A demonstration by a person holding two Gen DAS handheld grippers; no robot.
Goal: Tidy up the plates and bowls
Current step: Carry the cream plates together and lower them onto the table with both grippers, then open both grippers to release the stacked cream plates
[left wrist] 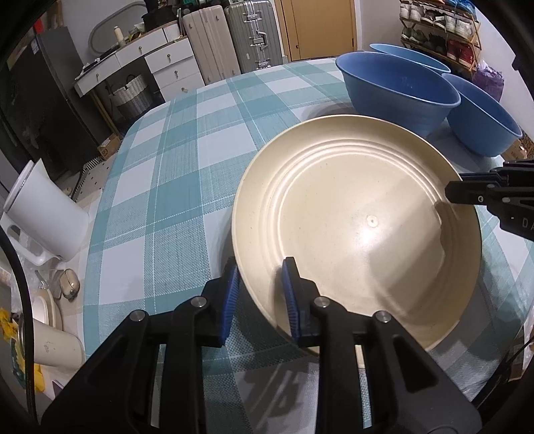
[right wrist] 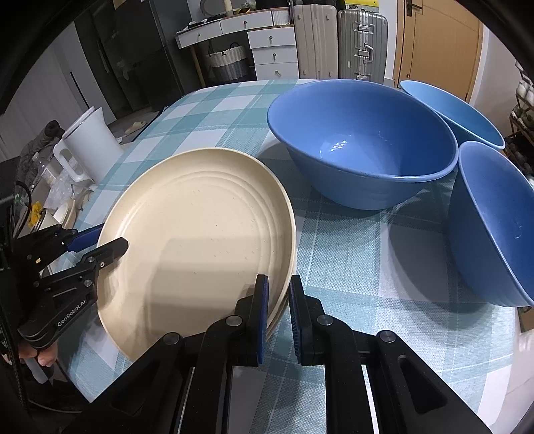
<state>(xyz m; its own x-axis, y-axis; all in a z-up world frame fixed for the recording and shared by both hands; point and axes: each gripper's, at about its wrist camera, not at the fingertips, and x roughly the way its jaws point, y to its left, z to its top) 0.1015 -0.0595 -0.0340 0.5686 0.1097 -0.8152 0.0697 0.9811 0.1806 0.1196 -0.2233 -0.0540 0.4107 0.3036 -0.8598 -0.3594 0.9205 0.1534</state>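
A cream ridged plate [left wrist: 360, 230] [right wrist: 200, 233] lies on top of another cream plate on the checked tablecloth [left wrist: 173, 187]. My left gripper [left wrist: 260, 293] straddles its near-left rim, one blue pad inside and one outside; it also shows in the right wrist view [right wrist: 100, 245]. My right gripper [right wrist: 277, 310] straddles the plates' right rim; it also shows in the left wrist view [left wrist: 449, 192]. Neither gripper's pads are visibly pressed tight. Three blue bowls stand behind: a large one [right wrist: 360, 143] [left wrist: 397, 90], one far back [right wrist: 454, 113], one at the right [right wrist: 494, 223].
A white kettle [left wrist: 43, 213] [right wrist: 90, 143] and clutter sit off the table's left edge. Suitcases [right wrist: 340, 40], white drawers [right wrist: 273, 50] and a wicker basket stand beyond the far edge. A shoe rack [left wrist: 440, 30] is at the back right.
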